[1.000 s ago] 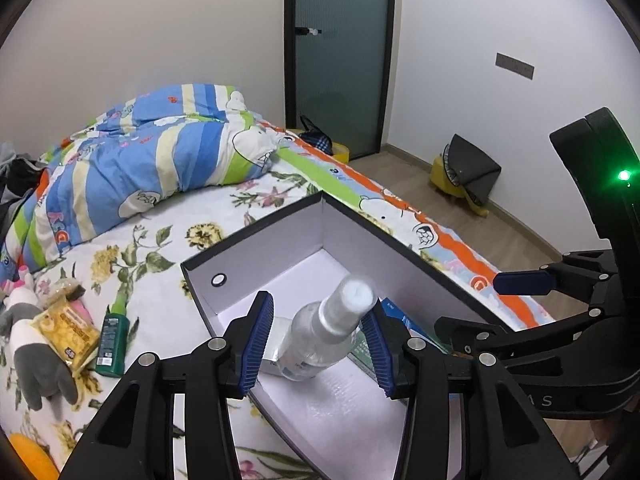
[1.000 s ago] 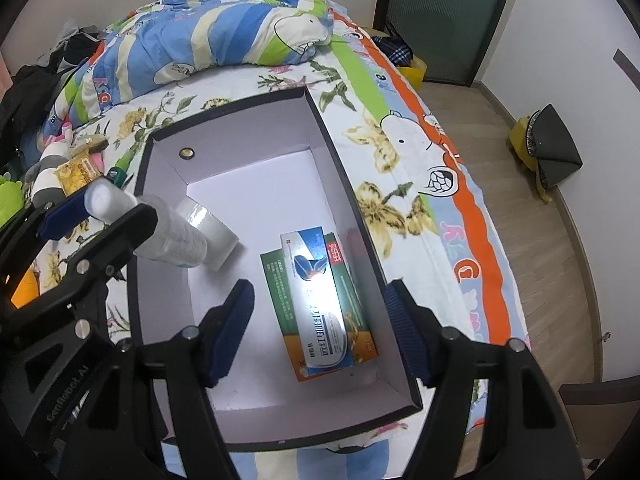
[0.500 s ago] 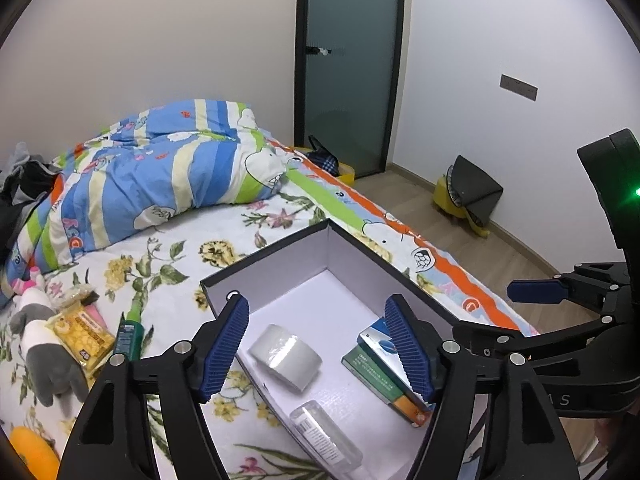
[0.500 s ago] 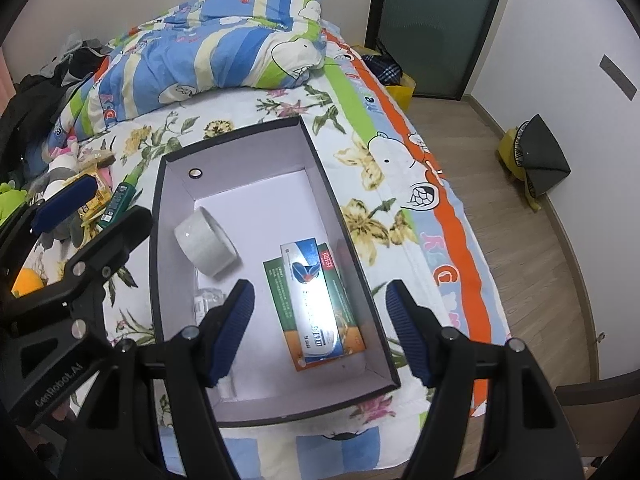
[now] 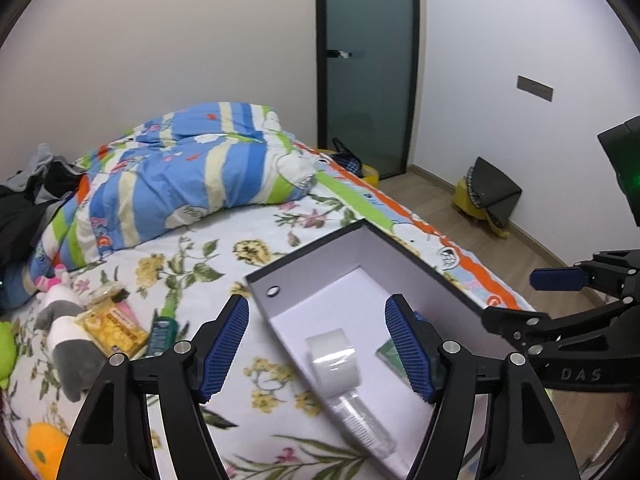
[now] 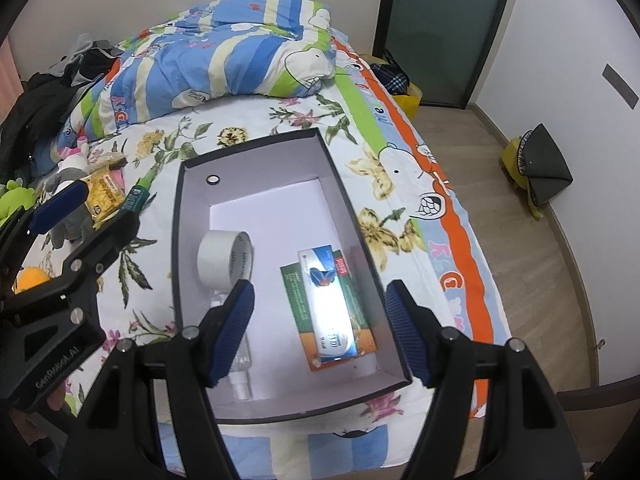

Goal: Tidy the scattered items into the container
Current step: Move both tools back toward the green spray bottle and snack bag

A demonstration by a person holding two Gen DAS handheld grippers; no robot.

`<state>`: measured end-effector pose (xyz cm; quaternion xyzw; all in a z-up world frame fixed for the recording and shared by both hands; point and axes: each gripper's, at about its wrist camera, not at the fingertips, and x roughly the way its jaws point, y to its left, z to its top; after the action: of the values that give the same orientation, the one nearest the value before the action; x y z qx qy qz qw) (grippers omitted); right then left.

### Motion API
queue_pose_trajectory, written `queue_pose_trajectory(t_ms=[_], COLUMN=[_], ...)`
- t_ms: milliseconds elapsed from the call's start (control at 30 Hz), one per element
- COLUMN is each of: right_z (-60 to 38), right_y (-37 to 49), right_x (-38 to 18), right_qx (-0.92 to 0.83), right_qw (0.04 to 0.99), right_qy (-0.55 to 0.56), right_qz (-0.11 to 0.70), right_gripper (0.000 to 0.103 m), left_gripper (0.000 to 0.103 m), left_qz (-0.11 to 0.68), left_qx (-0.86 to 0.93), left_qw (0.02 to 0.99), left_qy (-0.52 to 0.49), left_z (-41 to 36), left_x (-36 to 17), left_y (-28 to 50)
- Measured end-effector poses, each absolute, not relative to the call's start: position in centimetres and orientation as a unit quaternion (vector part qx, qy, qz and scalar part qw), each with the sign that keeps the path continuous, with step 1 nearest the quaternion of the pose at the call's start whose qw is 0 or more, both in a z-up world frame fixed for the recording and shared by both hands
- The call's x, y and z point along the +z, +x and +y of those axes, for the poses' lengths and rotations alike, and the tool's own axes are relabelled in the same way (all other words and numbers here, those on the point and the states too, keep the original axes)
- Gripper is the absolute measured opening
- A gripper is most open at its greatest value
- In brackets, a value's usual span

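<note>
A dark box with a pale inside point(image 6: 340, 184) point(image 5: 312, 252) lies on the flowered bed. In it are a white tape roll point(image 6: 224, 256) point(image 5: 334, 362), a clear spray bottle point(image 6: 240, 364) point(image 5: 360, 424) lying flat, and a green box with a blue-and-white box on top point(image 6: 330, 304). My left gripper point(image 5: 316, 346) is open and empty above the box's near left wall. My right gripper point(image 6: 320, 332) is open and empty over the box. A green tube point(image 5: 162, 326) point(image 6: 134, 198) and a yellow packet point(image 5: 114, 326) point(image 6: 104, 196) lie on the bed left of the box.
A grey-and-white plush point(image 5: 64, 340), a green plush point(image 6: 16, 200) and an orange item point(image 5: 44, 448) lie at the left. A striped quilt point(image 5: 180, 176) is bunched at the back. The bed's right edge drops to a wood floor point(image 6: 540, 260).
My left gripper opened and let the spray bottle go into the box, then rose and drew back to the left. The right gripper also rose, staying open.
</note>
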<state>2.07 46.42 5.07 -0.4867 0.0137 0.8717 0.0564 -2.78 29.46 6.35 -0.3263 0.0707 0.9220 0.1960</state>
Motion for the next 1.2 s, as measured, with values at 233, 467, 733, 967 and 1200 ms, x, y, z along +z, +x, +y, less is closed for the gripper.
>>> queue_pose_trajectory(t_ms=[233,467,733,967,1200], right_z=[43.1,37.4,29.4,24.0,20.4], right_y=[0.8,-1.3,-5.6,-10.7,-17.2], right_x=[5.7,5.6,4.0,-0.4,-5.9], right_qx=[0.876,0.876,0.867,0.842,0.813], right_qw=[0.036,-0.001,-0.053,-0.085,-0.083], right_qy=[-0.481,-0.482,-0.495,-0.532,-0.572], right_qz=[0.007,-0.003,-0.008,0.027,0.067], right_gripper=[0.068,0.068,0.068,0.068,0.068], left_gripper=[0.072,0.072,0.072,0.072,0.072], left_qz=[0.073,0.048,0.015,-0.004,-0.012], left_qx=[0.93,0.934,0.932,0.923,0.92], left_qw=[0.161,0.103,0.04,0.015,0.011], left_qy=[-0.322,-0.339,-0.361,-0.383,-0.392], left_z=[23.9,15.4,5.8,1.0,-1.0], left_x=[6.3,5.3,2.7,-1.2,-4.6], left_y=[-2.8,-4.1,-6.0,-8.2,-9.8])
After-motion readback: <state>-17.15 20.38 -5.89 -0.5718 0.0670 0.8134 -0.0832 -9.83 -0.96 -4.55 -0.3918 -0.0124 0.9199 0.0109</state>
